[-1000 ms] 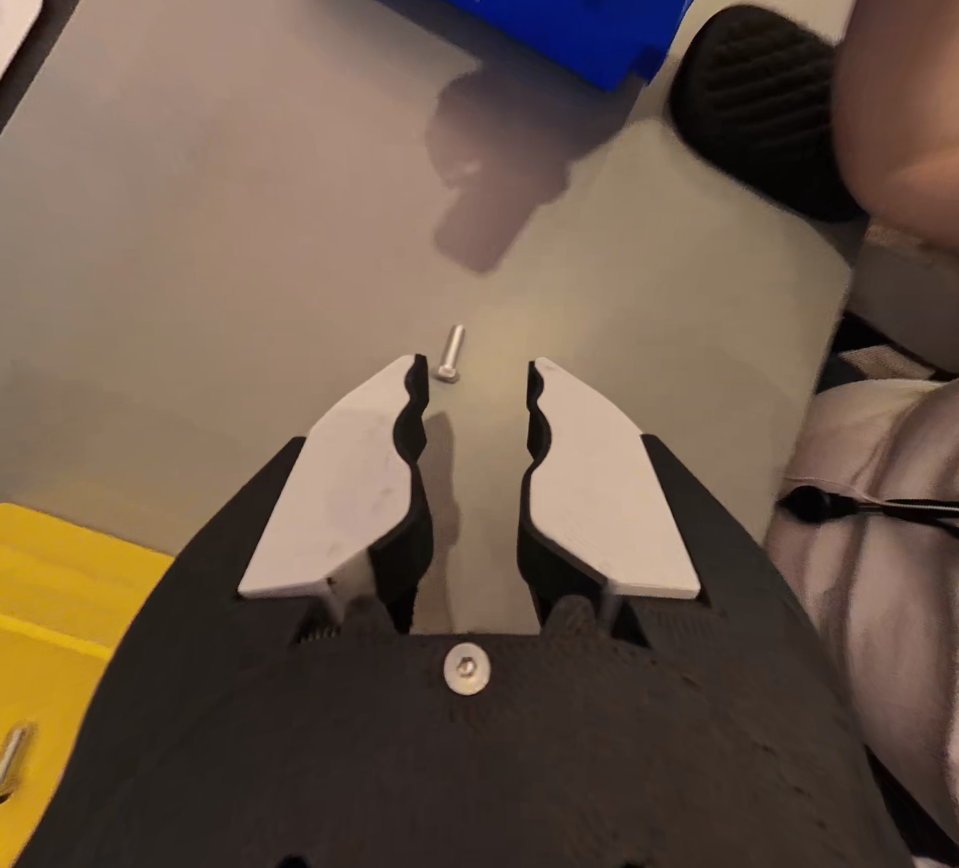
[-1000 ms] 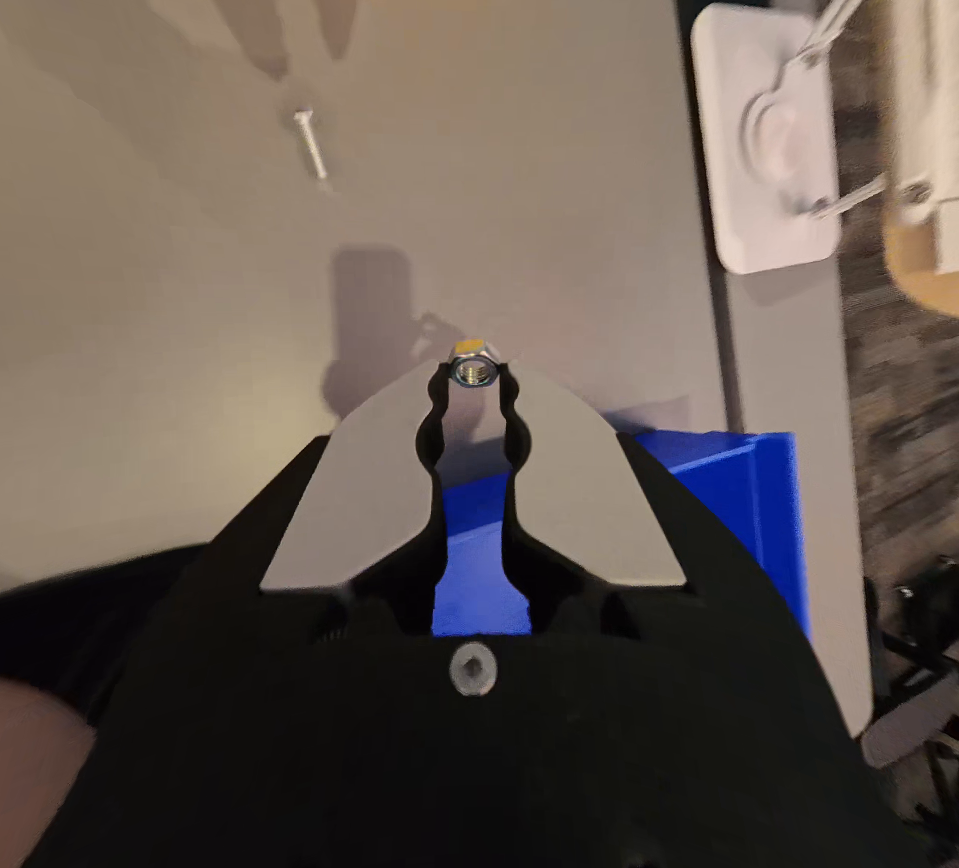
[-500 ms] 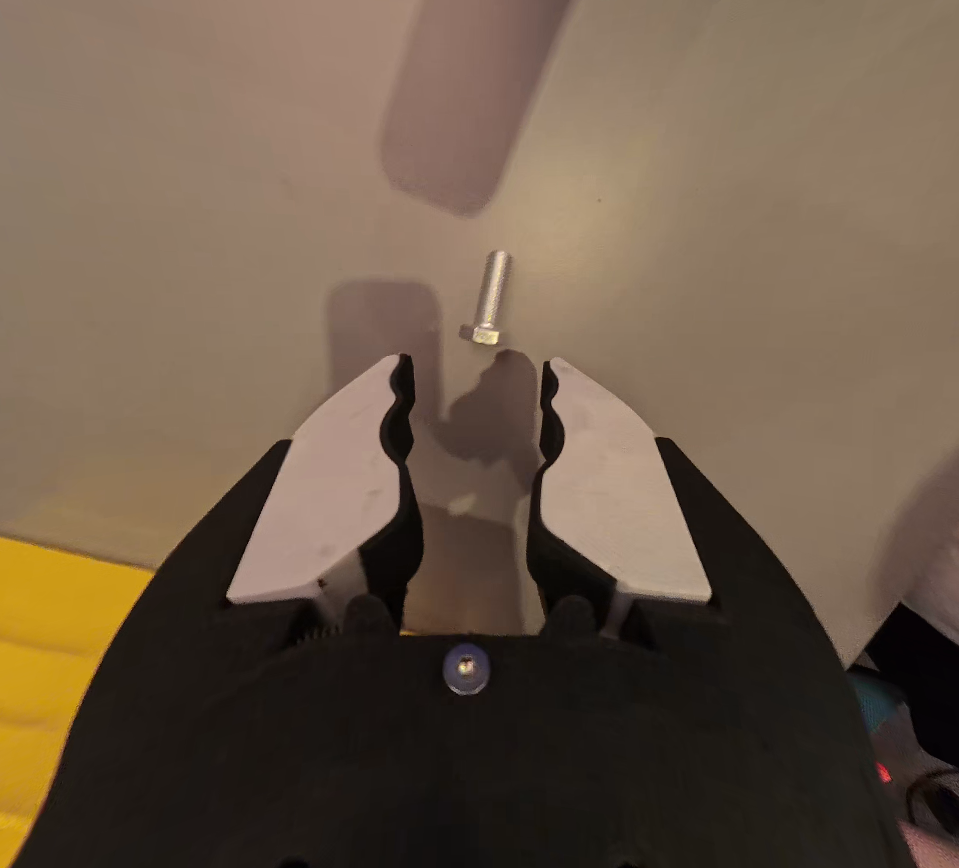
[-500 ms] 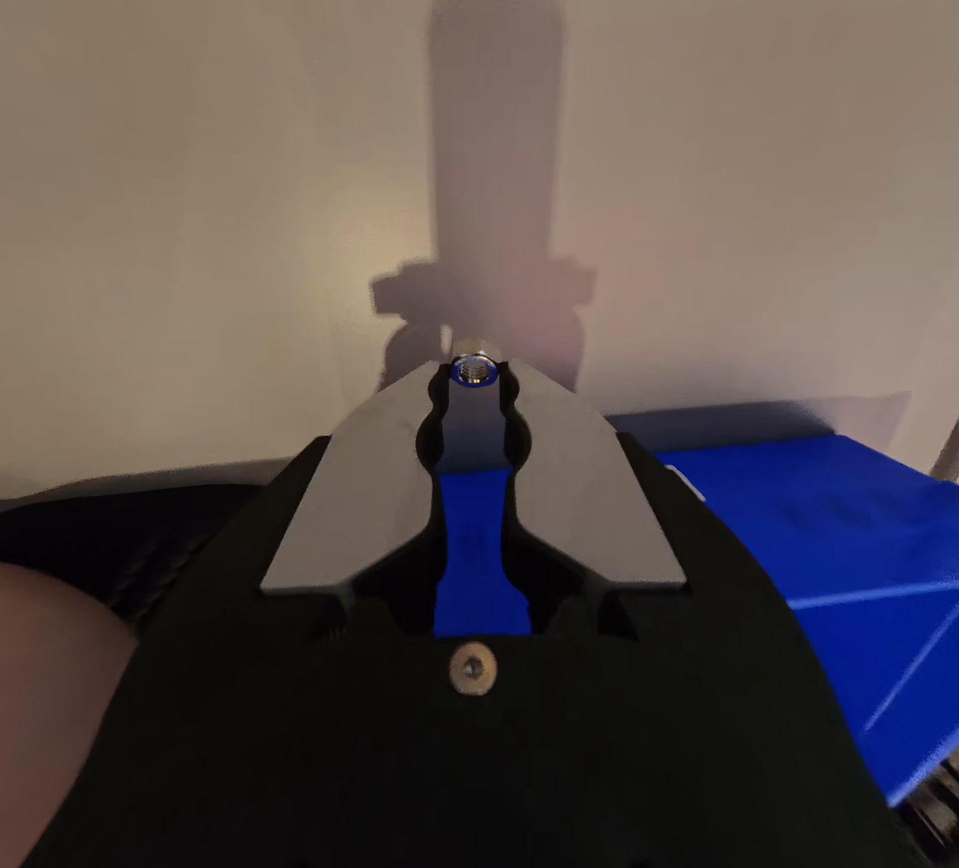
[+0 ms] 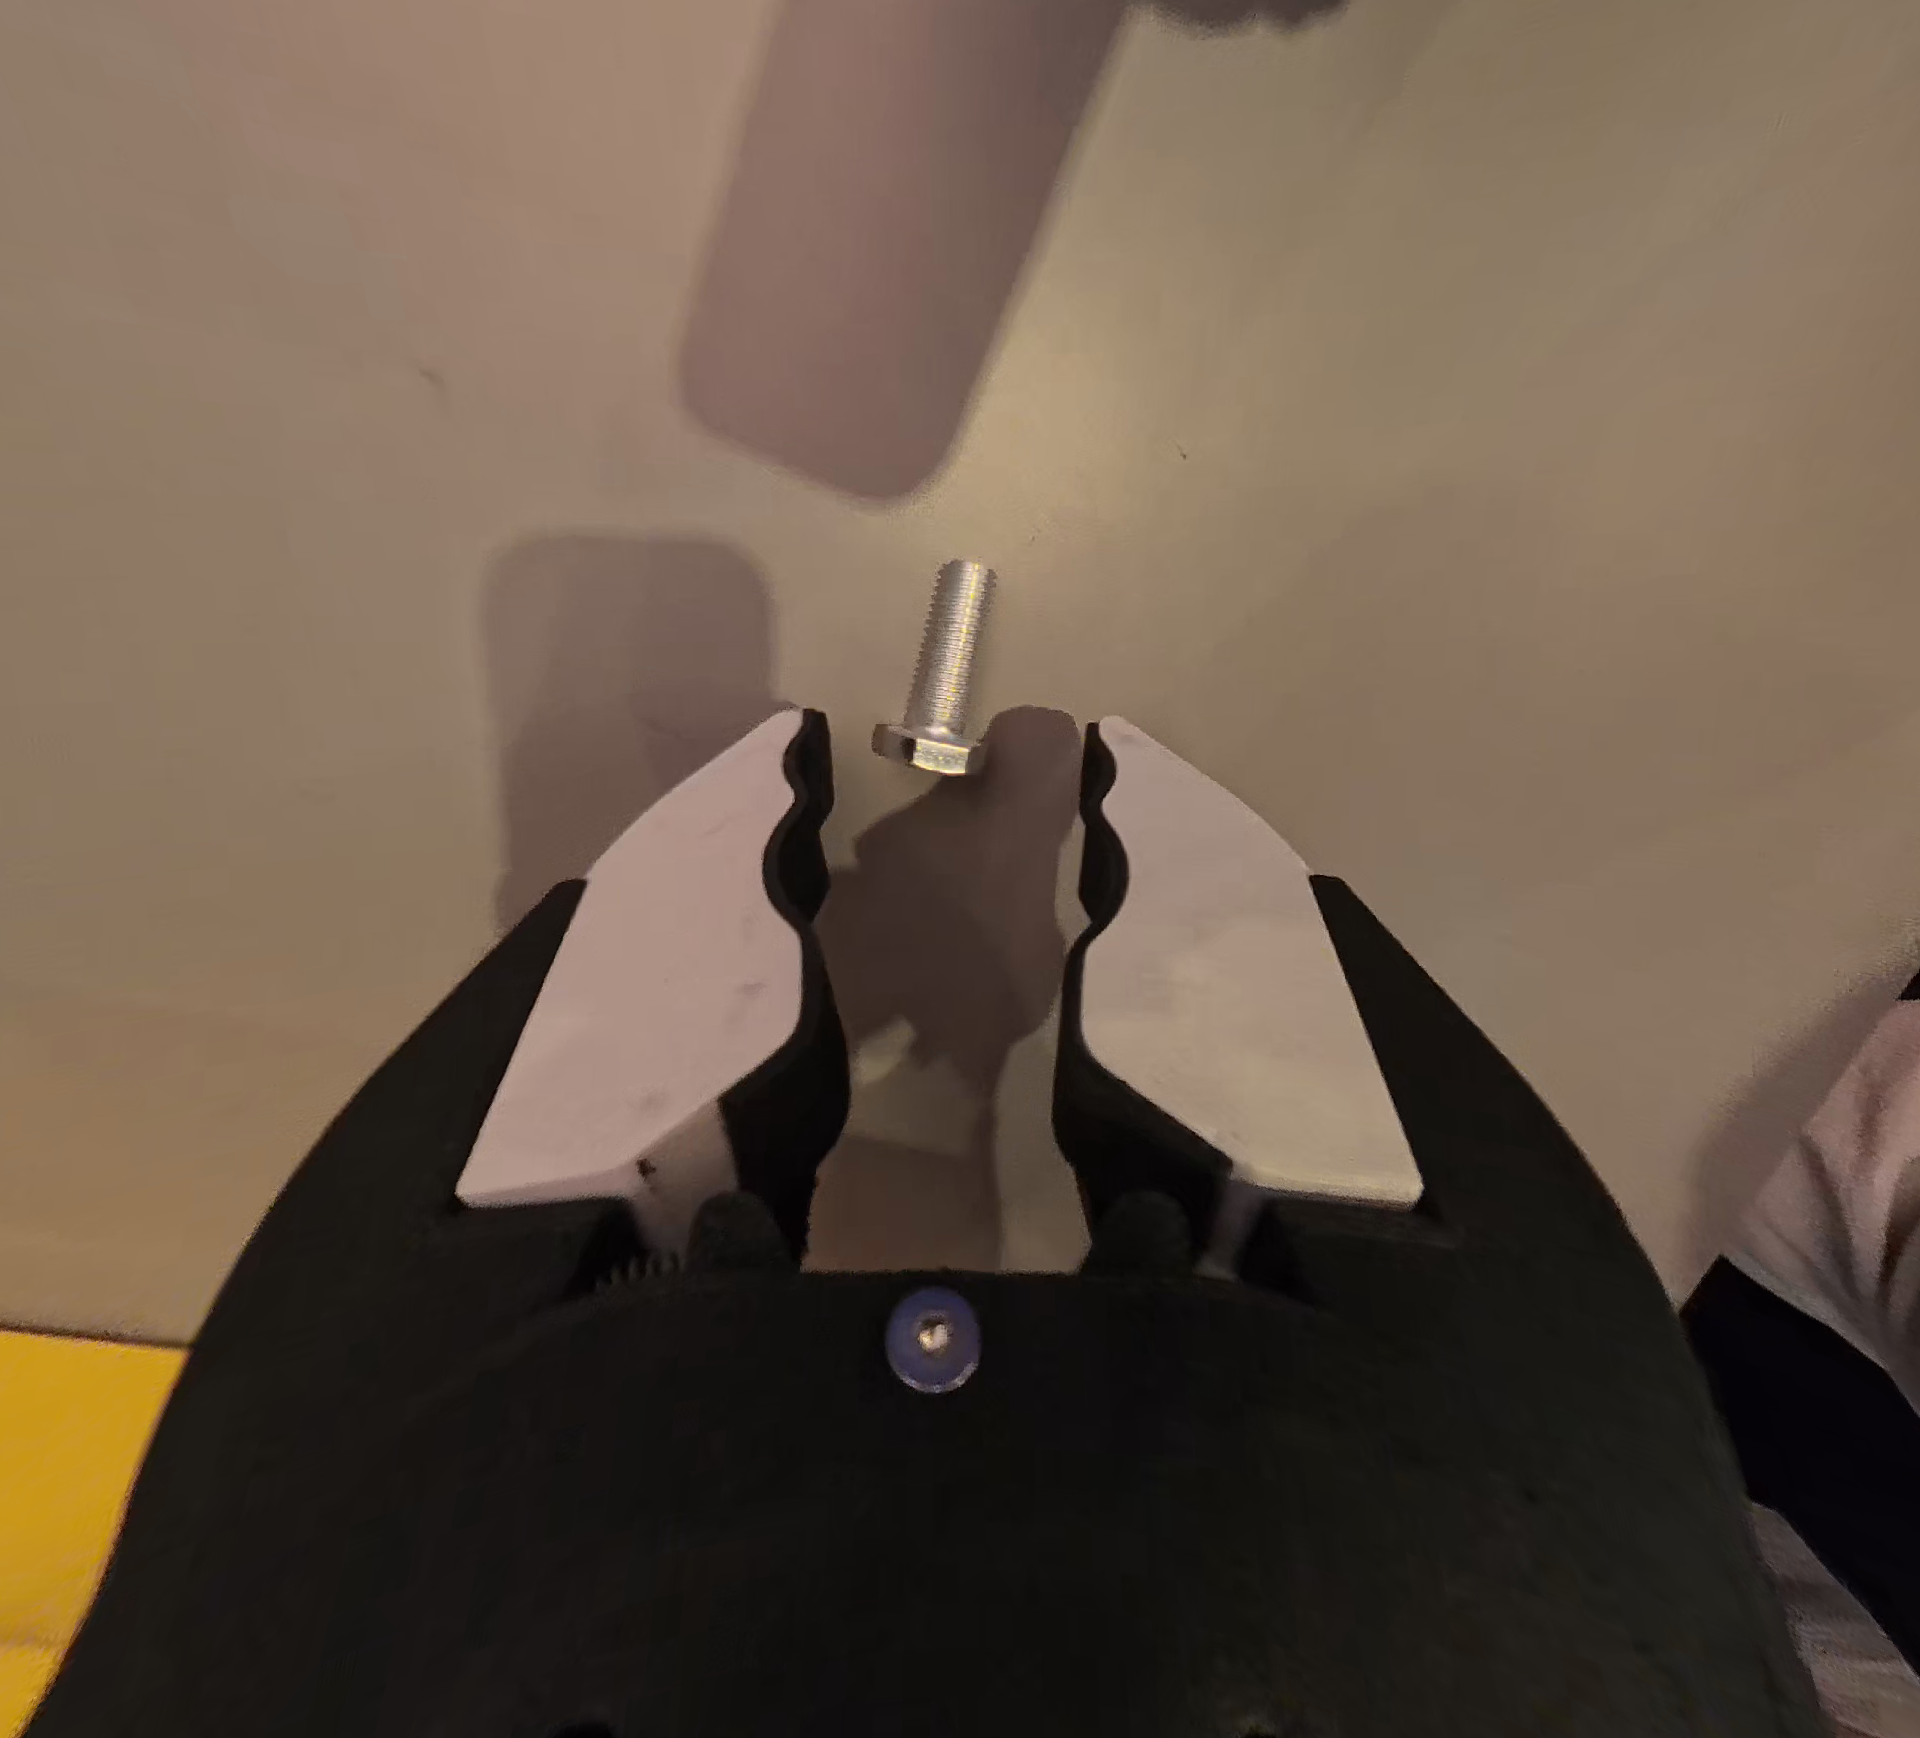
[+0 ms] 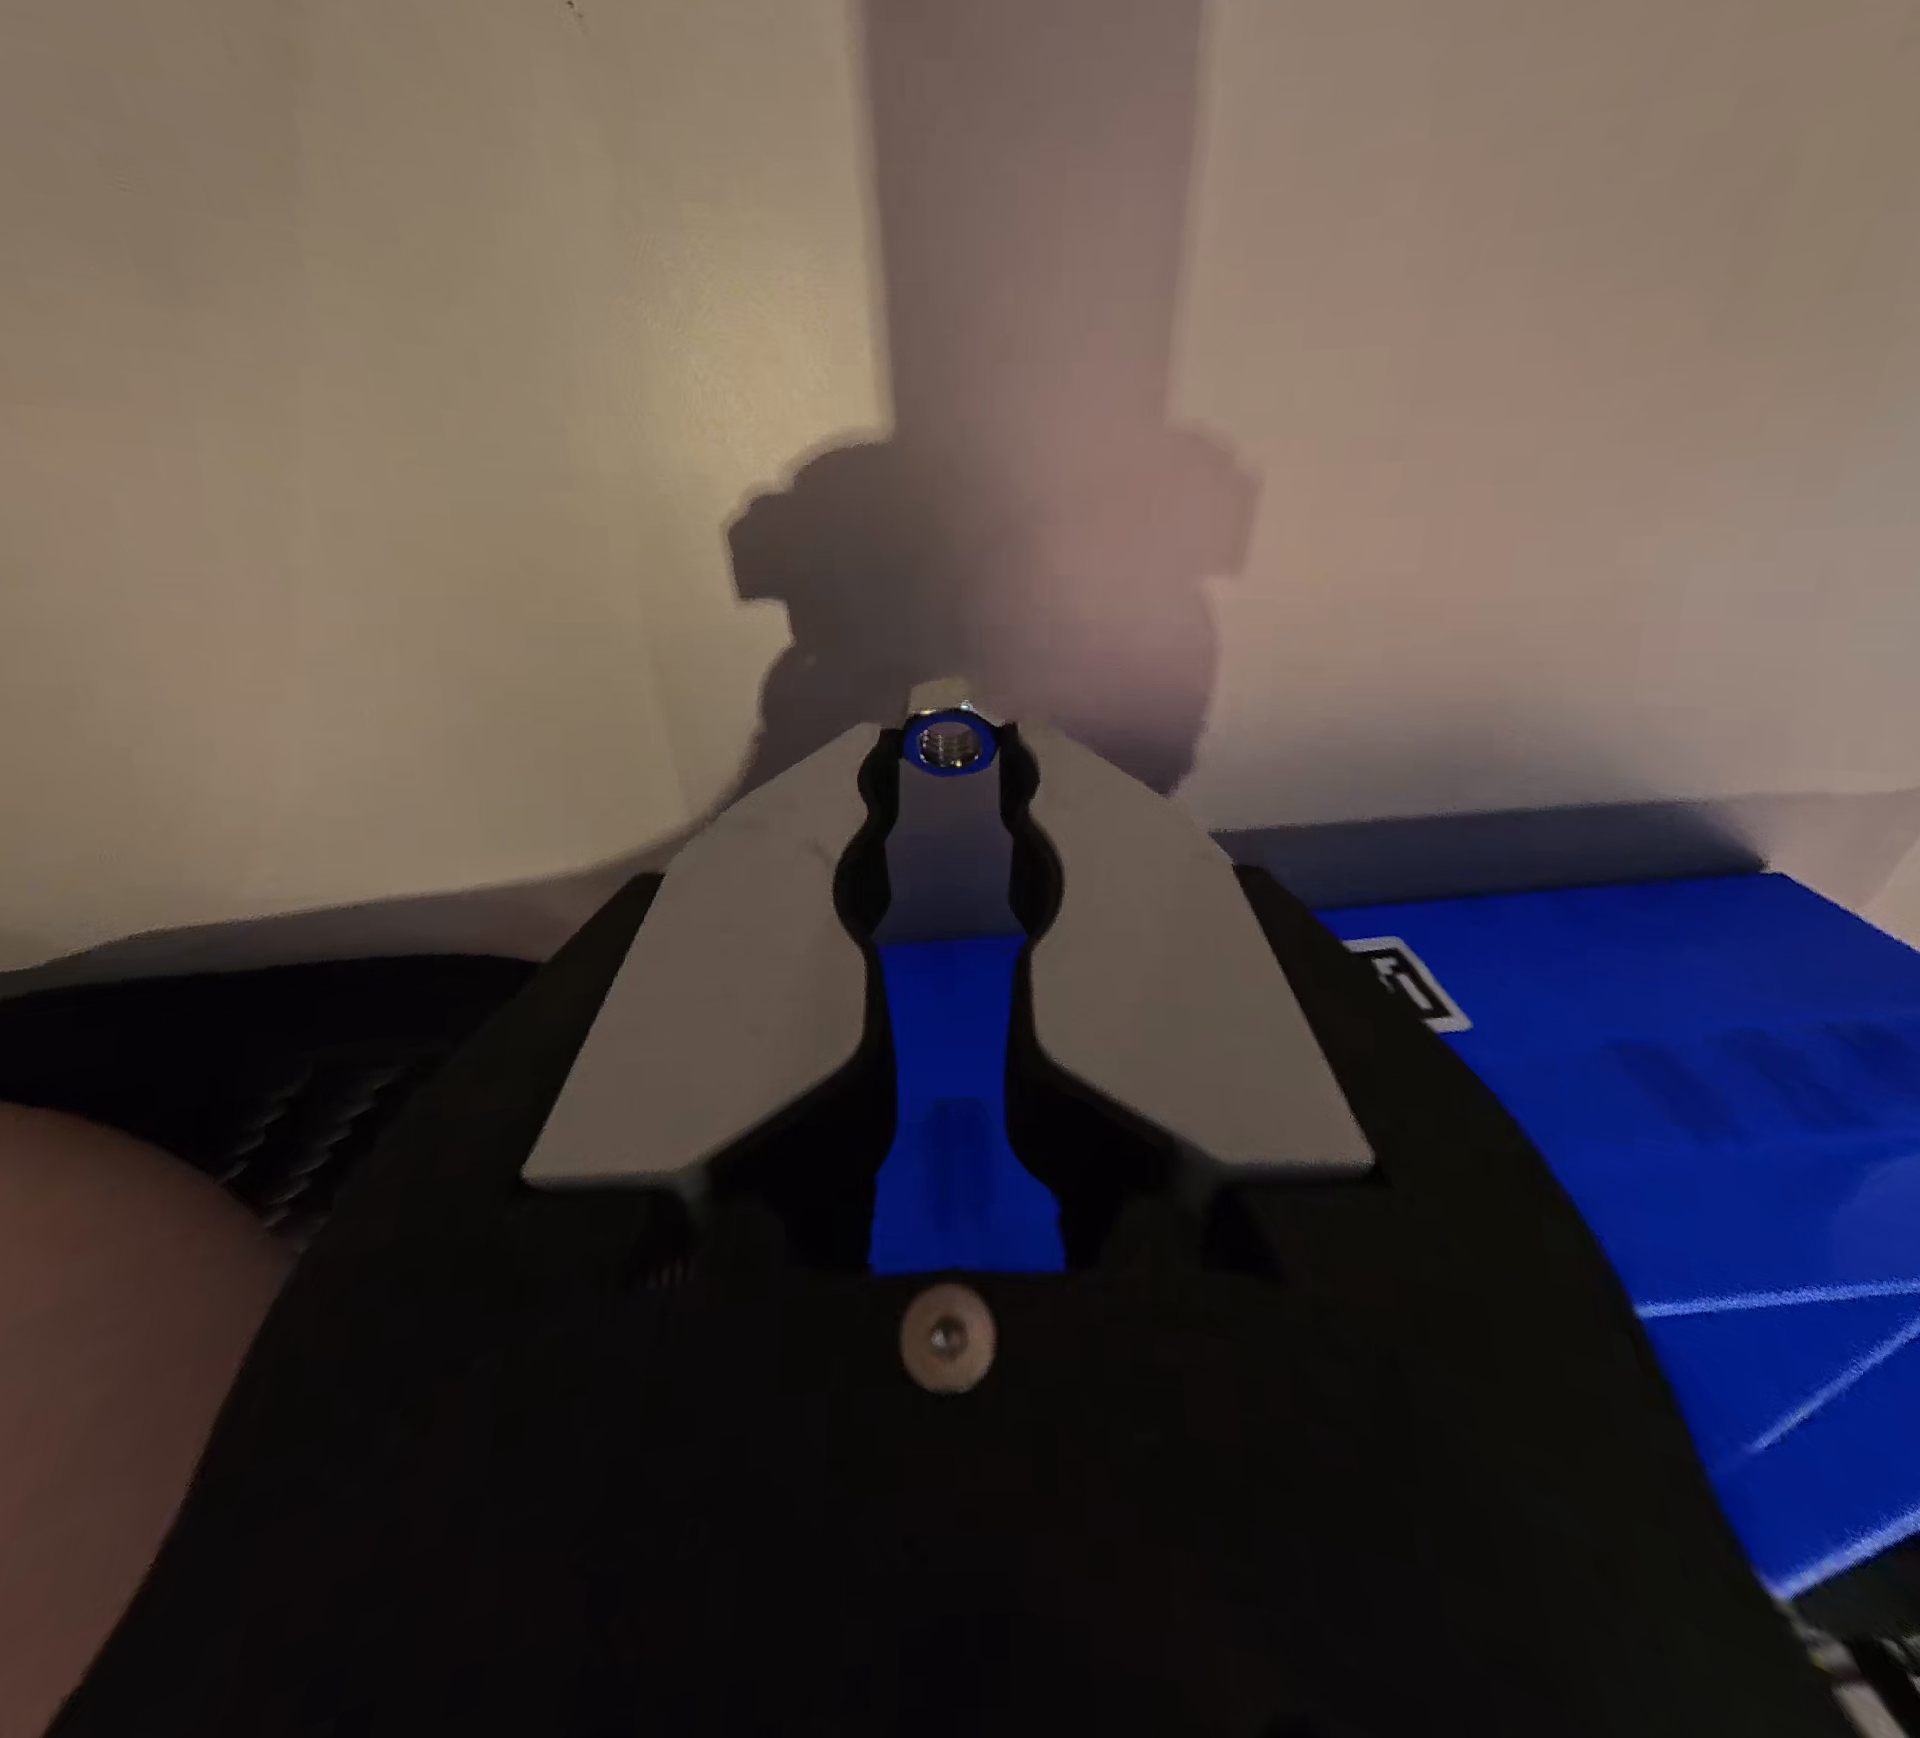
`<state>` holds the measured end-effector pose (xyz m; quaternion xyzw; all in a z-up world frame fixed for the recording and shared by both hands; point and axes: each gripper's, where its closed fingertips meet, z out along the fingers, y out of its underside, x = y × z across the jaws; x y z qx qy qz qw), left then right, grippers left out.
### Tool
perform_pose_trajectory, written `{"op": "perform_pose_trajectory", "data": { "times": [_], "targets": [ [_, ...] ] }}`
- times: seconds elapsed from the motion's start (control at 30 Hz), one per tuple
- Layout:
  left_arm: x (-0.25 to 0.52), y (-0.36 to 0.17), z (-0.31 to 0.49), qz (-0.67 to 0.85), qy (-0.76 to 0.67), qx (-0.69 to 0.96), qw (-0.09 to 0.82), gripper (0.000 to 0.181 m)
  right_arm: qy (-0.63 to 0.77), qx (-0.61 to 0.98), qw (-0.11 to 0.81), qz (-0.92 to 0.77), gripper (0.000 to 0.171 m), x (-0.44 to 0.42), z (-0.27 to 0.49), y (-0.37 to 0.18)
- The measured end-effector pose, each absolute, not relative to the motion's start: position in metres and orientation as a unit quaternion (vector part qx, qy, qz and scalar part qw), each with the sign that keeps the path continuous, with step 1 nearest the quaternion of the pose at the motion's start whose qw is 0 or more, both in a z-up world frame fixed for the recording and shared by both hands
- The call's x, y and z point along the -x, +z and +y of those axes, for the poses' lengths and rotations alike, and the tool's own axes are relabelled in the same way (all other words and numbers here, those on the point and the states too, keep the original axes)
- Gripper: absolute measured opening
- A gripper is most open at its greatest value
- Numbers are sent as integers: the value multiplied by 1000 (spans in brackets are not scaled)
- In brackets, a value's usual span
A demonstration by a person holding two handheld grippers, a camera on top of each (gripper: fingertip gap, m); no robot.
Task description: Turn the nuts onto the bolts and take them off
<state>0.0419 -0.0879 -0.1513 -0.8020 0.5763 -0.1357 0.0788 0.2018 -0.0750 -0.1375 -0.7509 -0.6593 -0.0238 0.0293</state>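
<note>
Bolts: you have one silver bolt (image 5: 943,672) in sight, lying on the table with its hex head toward your left gripper and its threaded shank pointing away.
Nuts: one silver nut (image 6: 945,741), pinched at the very tips of your right gripper, threaded hole facing the camera.
Left gripper (image 5: 948,730): your jaws stand wide apart, empty, with the bolt head just ahead of the tips and between them.
Right gripper (image 6: 945,738): your jaws are drawn narrow, clamped on the nut and held above the table.
Bins: one blue bin (image 6: 1662,1169) under and to the right of your right gripper; one yellow bin (image 5: 73,1501) at the lower left of the left wrist view.
Surface: a plain beige-grey table (image 5: 312,234), matte, crossed by dark shadows of both grippers.
Room: dim, warm light; little beyond the tabletop shows.
</note>
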Motion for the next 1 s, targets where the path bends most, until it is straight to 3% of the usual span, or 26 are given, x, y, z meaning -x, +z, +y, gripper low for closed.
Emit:
{"op": "perform_pose_trajectory", "data": {
  "times": [0.03,0.23,0.33,0.67,1.0],
  "targets": [
    [-41,-153,-87,573,-133,805,77,45,-18,754,29,-656,21,-203,-76,-137],
    [-40,-160,-85,570,-112,810,75,37,1,761,32,-648,20,-207,-78,-134],
    [-35,-162,-80,570,-84,813,84,19,3,759,44,-650,20,-208,-78,-130],
    [-27,-156,-78,572,-34,816,80,17,10,757,55,-651,21,-208,-78,-125],
    [-14,-108,-68,541,-33,828,144,17,9,759,43,-649,21,-204,-75,-134]
  ]
}}
